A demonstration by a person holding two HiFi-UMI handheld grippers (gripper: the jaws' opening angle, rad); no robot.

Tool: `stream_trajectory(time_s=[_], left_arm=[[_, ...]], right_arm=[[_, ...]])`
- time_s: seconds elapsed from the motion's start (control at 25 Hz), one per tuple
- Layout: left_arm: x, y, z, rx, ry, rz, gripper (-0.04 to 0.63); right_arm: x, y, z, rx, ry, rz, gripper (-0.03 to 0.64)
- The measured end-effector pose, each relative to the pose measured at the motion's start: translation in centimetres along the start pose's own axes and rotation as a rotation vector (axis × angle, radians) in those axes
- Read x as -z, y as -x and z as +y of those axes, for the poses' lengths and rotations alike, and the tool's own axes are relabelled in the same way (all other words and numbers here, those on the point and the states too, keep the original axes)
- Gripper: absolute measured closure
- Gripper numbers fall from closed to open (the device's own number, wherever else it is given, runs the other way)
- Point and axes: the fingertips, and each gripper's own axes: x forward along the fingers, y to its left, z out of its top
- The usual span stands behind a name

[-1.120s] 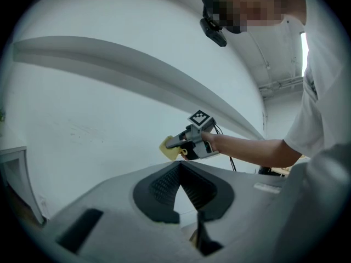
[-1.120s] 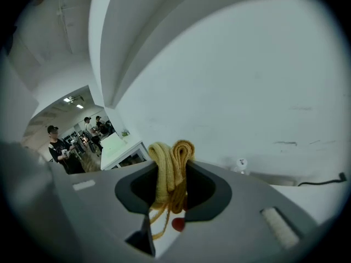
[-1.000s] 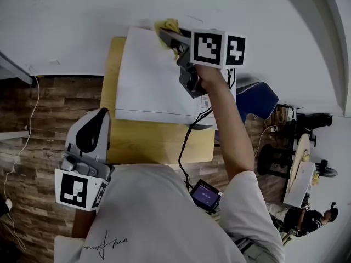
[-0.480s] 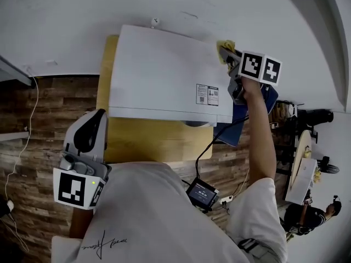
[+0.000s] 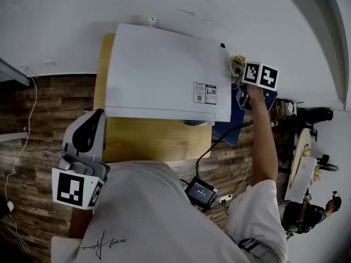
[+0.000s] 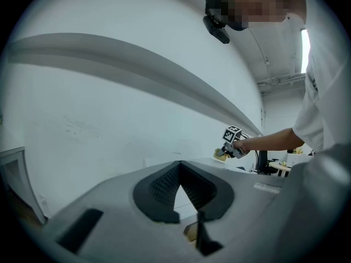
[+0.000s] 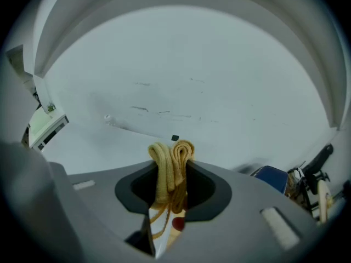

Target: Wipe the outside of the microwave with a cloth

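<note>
The white microwave stands on a wooden table against the wall. My right gripper is shut on a bunched yellow cloth at the microwave's far right corner, just past its top edge. In the right gripper view the cloth fills the gap between the jaws of that gripper and stands up in folds. My left gripper hangs near my body at the table's near left corner, away from the microwave. It is shut on nothing in the left gripper view.
A blue chair stands right of the table, partly under the microwave's corner. A small screen device hangs on a black cable near my waist. A white cable trails over the wooden floor at left. Furniture and a person are at far right.
My right gripper has carried the cloth rightwards along the back of the microwave's top, from near the middle to the far right corner. The left gripper has stayed put.
</note>
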Motion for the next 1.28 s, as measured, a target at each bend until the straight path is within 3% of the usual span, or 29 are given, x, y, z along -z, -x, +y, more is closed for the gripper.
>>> stream_trajectory(time_s=[0.16, 0.4, 1.28], left_arm=[[0.0, -0.1, -0.1, 0.001, 0.004, -0.003, 0.598], [0.1, 0.1, 0.0, -0.003, 0.015, -0.008, 0.598], [0.2, 0.9, 0.2, 0.003, 0.047, -0.038, 0.598]], right_arm=[[1.5, -0.7, 0.0, 0.046, 0.031, 0.044, 0.500], [1.5, -0.8, 1.1, 0.074, 0.044, 0.026, 0.500], [-0.2, -1.0, 11.7, -0.085, 0.081, -0.017, 0.497]])
